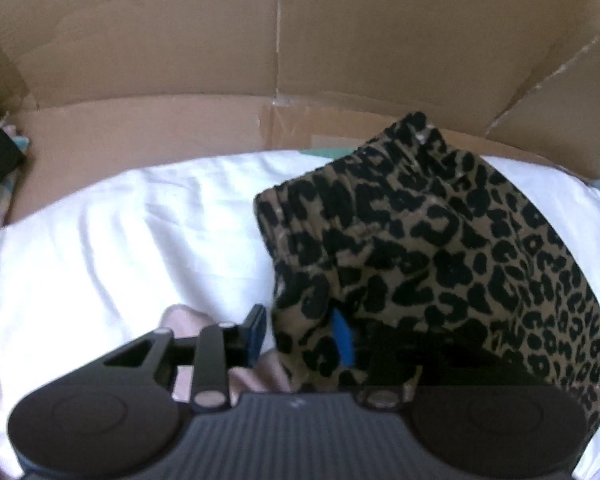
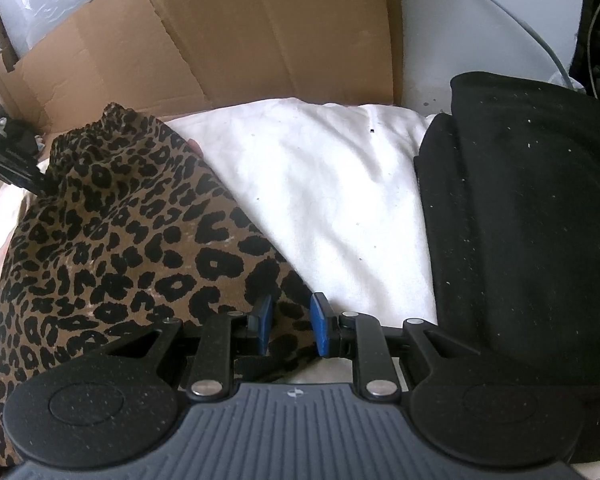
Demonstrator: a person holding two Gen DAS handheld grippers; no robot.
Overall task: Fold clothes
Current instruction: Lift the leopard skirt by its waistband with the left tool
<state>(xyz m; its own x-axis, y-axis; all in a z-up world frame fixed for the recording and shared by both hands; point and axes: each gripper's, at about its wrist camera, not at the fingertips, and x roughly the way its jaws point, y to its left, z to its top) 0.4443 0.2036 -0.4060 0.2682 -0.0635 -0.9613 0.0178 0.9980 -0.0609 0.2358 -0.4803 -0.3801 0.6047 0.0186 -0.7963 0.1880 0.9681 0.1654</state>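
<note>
Here, in the left wrist view, the leopard-print garment [image 1: 440, 248] hangs bunched to the right of centre, its gathered waistband uppermost, over a white sheet [image 1: 120, 240] with a brown cardboard wall [image 1: 260, 40] behind. The left gripper [image 1: 300, 332] has cloth draped between its blue pads [image 1: 342, 334]; the fabric hides most of the right-hand finger, and whether the pads press on the cloth cannot be told. A bit of pale pink fabric [image 1: 188, 316] shows beside the left-hand finger. In the right wrist view, the same garment [image 2: 112, 240] spreads across the left half of the sheet [image 2: 332, 200], and the right gripper [image 2: 290, 324] pinches a fold of its lower edge between its blue pads [image 2: 320, 324]. A black folded cloth [image 2: 520, 208] lies to the right, touching the sheet. Cardboard [image 2: 228, 40] stands at the back.
</note>
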